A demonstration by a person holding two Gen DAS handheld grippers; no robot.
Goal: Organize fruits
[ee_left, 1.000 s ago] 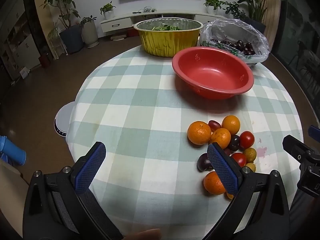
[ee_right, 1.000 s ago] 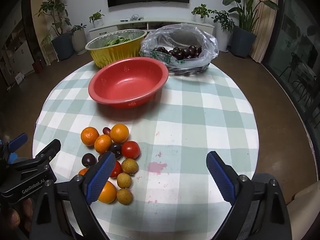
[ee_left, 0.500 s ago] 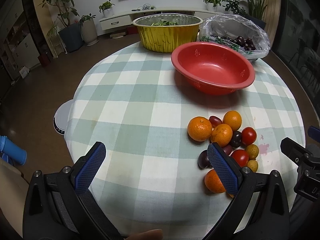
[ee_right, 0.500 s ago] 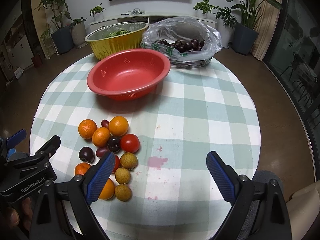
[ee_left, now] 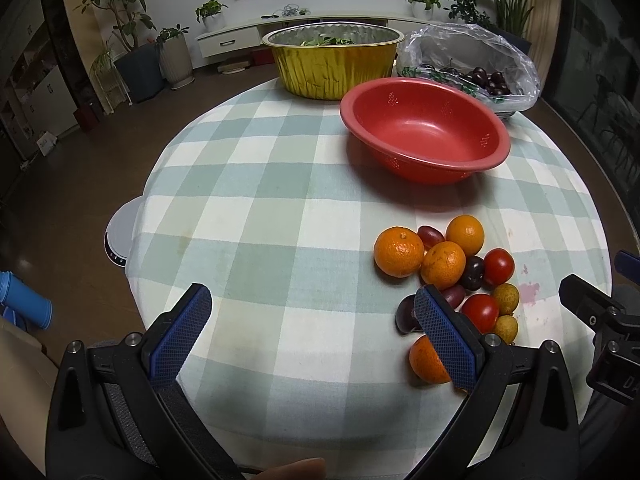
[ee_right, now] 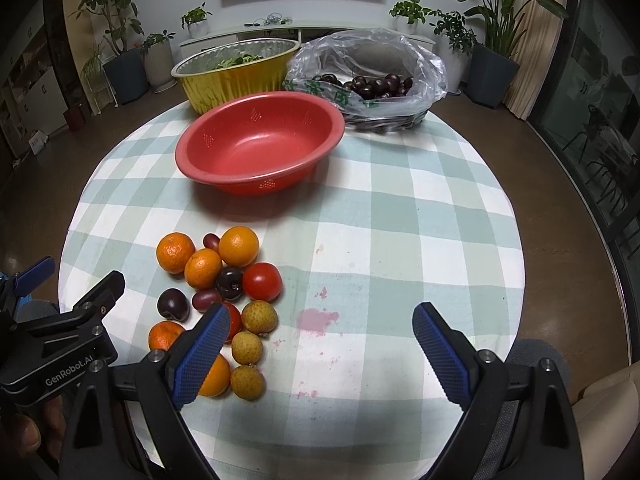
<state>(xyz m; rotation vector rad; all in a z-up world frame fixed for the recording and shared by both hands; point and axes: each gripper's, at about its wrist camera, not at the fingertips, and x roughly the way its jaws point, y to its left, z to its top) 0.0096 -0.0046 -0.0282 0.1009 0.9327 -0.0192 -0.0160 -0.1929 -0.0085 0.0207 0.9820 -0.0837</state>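
Both views crept forward: five oranges (ee_right: 175,252), three longans (ee_right: 259,317).

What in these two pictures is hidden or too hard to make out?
- Left view: the nearest orange is partly covered by the left tool's finger.
- Right view: a tomato and an orange sit partly behind the right tool's finger.
- Both views: the gold tub's greens are mostly hidden by its rim.
- The bag's lower fruit is blurred by plastic.

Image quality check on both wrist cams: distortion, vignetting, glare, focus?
Left wrist: heavy barrel distortion, dark corner vignette, round checked-cloth table bulges; focus sharp. Right wrist: same fisheye curve, soft glare on the clear plastic bag of dark fruit, red plastic bowl casts a soft shadow.
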